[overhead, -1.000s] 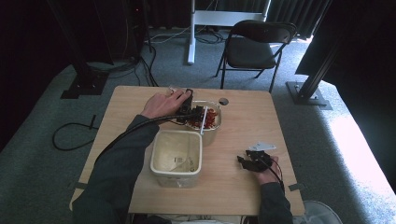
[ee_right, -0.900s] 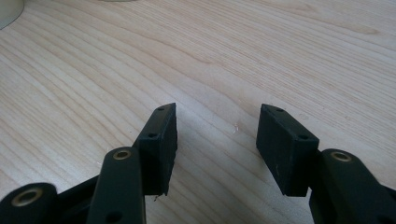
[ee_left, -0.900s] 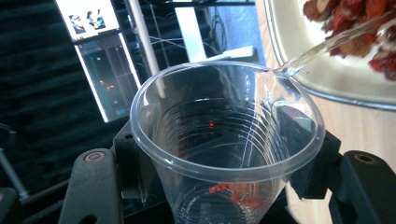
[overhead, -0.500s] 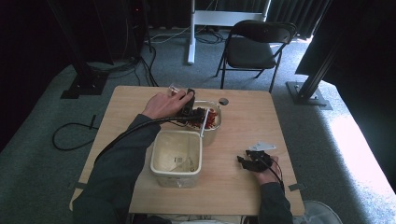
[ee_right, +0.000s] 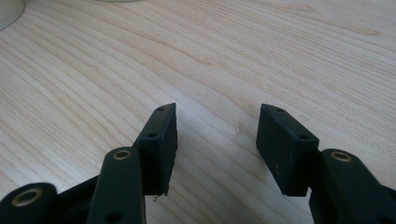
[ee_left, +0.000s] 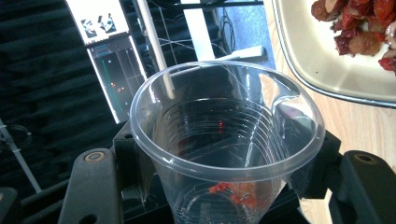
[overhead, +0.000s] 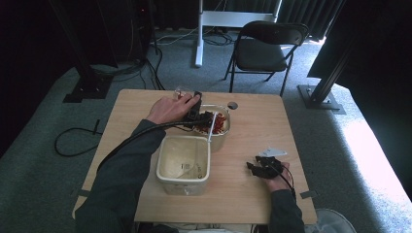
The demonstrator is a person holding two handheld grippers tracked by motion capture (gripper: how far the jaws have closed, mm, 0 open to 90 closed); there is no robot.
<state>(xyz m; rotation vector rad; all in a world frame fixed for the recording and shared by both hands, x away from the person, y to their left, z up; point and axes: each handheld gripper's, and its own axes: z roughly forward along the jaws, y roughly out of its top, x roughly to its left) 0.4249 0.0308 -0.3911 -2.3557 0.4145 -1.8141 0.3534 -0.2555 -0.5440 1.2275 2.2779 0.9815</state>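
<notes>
A clear plastic cup [ee_left: 224,135] sits between the jaws of my left gripper [ee_left: 226,161], which is shut on it. A few red bits lie at the cup's bottom. In the high view the cup [overhead: 180,91] and left gripper [overhead: 195,103] are at the far side of the table, by a glass dish [overhead: 222,135] of red food pieces [overhead: 218,122]. The dish [ee_left: 327,70] lies just to the cup's right. My right gripper [ee_right: 217,135] is open and holds nothing, low over bare wood; it sits near the table's front right [overhead: 256,168].
A cream rectangular tub [overhead: 183,162] stands in front of the dish, mid-table. A small round hole or disc [overhead: 232,105] is on the wooden table [overhead: 257,121] behind the dish. A folding chair [overhead: 265,46] and cables stand beyond the far edge.
The left hand has shifted slightly back and left with the cup, off the dish's near-left corner. The right gripper has not moved.
</notes>
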